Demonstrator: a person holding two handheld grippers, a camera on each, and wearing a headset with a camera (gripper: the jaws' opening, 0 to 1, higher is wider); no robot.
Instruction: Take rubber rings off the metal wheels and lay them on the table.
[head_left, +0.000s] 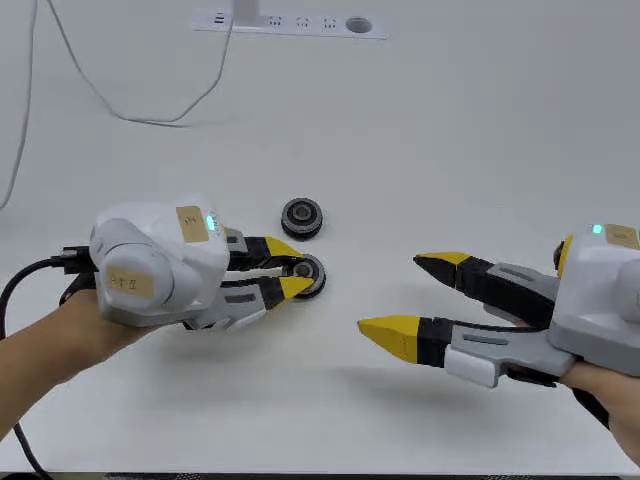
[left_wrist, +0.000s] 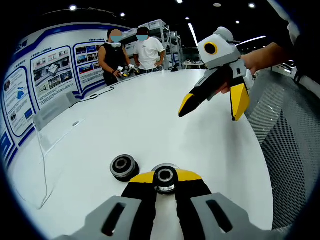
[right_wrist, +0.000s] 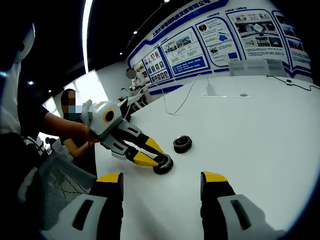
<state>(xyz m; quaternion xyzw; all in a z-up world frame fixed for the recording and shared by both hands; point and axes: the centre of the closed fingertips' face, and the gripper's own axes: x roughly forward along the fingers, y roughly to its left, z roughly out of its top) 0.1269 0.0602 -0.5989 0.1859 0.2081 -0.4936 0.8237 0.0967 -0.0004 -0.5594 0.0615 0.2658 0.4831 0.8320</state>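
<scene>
Two metal wheels with black rubber rings lie on the white table (head_left: 450, 150). The nearer wheel (head_left: 309, 275) (left_wrist: 165, 181) (right_wrist: 163, 164) sits between the yellow tips of my left gripper (head_left: 291, 268) (left_wrist: 164, 174) (right_wrist: 151, 155), which is shut on it. A second wheel (head_left: 302, 216) (left_wrist: 124, 166) (right_wrist: 182, 144) lies free just beyond, apart from the jaws. To the right, my right gripper (head_left: 412, 296) (left_wrist: 212, 107) (right_wrist: 162, 177) hovers wide open with nothing in it. Its tips point toward the held wheel from a short distance.
A white power strip (head_left: 290, 22) lies at the table's far edge, with a grey cable (head_left: 150, 118) curving off to the left. The table's front edge runs close below both hands. Two people (left_wrist: 127, 52) stand at the far end of the table.
</scene>
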